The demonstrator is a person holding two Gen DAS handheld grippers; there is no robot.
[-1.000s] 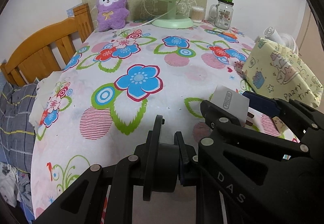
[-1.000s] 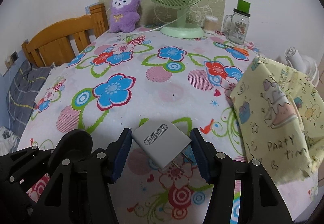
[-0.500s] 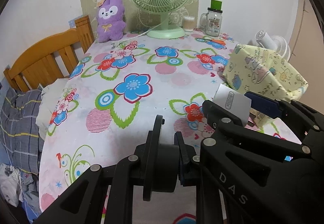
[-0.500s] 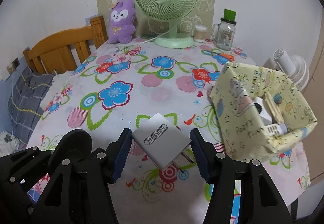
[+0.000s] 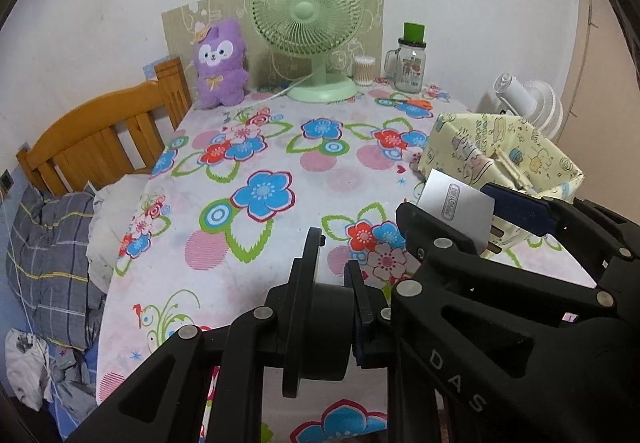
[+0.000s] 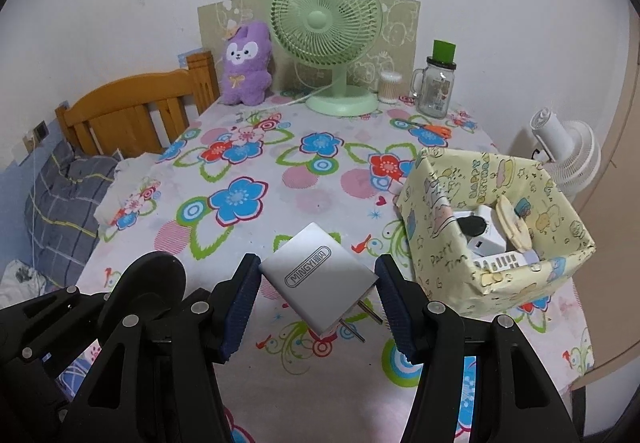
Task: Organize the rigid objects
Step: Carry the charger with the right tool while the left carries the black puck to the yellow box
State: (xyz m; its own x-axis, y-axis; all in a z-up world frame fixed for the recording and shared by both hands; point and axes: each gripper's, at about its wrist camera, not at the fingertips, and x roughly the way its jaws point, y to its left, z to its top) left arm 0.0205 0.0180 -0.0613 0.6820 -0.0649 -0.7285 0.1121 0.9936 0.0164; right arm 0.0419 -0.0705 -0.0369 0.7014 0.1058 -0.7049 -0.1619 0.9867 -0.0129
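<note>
My right gripper (image 6: 316, 287) is shut on a white wall charger (image 6: 320, 277), prongs pointing down right, held above the flowered tablecloth. The charger also shows in the left wrist view (image 5: 456, 207), between the right gripper's fingers. A yellow cartoon-print box (image 6: 494, 243) stands on the table to the right of the charger, with white adapters and a wooden piece inside; it shows in the left wrist view too (image 5: 500, 155). My left gripper (image 5: 336, 299) is shut and empty, just left of the right gripper.
A green desk fan (image 6: 326, 43), purple plush (image 6: 246, 63), cotton swab jar (image 6: 390, 87) and glass mug jar (image 6: 436, 83) stand along the back wall. A wooden headboard (image 6: 136, 111) and bedding lie left. A white fan (image 6: 568, 151) stands beyond the table's right edge.
Both grippers have pulled back and risen from the table with the charger still held. The open top of the yellow box has come into sight.
</note>
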